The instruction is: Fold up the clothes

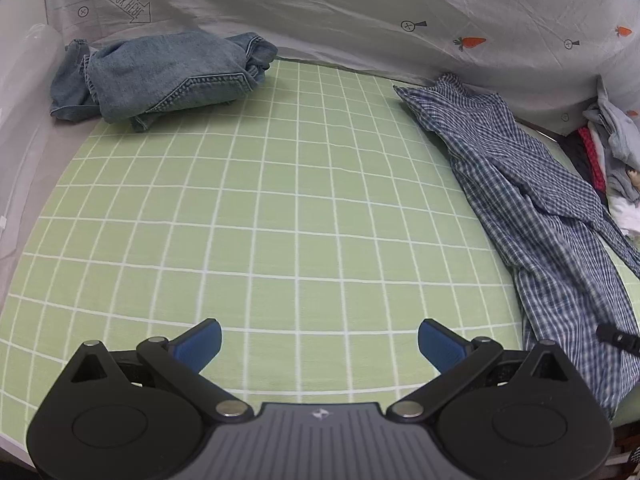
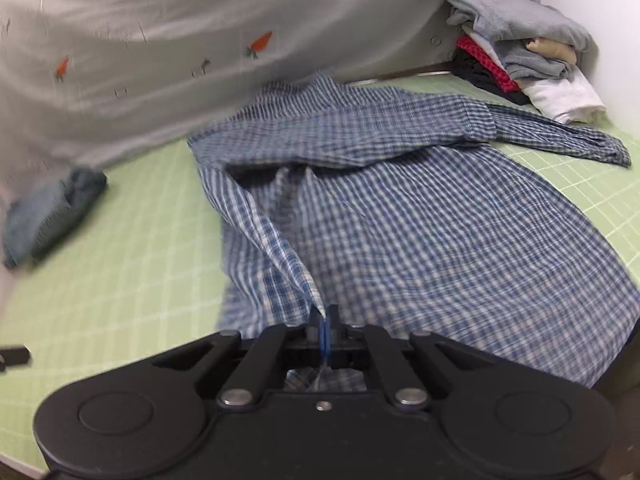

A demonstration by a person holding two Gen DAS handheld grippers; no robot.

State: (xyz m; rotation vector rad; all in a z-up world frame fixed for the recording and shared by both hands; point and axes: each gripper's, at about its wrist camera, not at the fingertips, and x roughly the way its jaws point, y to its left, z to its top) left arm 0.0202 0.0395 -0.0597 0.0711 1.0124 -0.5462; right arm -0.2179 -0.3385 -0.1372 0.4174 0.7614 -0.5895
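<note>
The blue checked shirt (image 2: 400,208) lies spread on the green grid mat (image 2: 120,264), its hem edge pinched between the closed fingers of the right gripper (image 2: 324,320). Away from the shirt, the left gripper (image 1: 319,344) hovers over bare mat, jaws wide apart, holding nothing. Folded jeans (image 1: 160,76) sit across the mat from the shirt; a clothes pile (image 2: 524,48) lies beyond its sleeve.

Matt black plastic gripper (image 1: 319,344) w/ metal pins; soft woven checked shirt (image 2: 400,208); denim jeans (image 1: 160,76).
</note>
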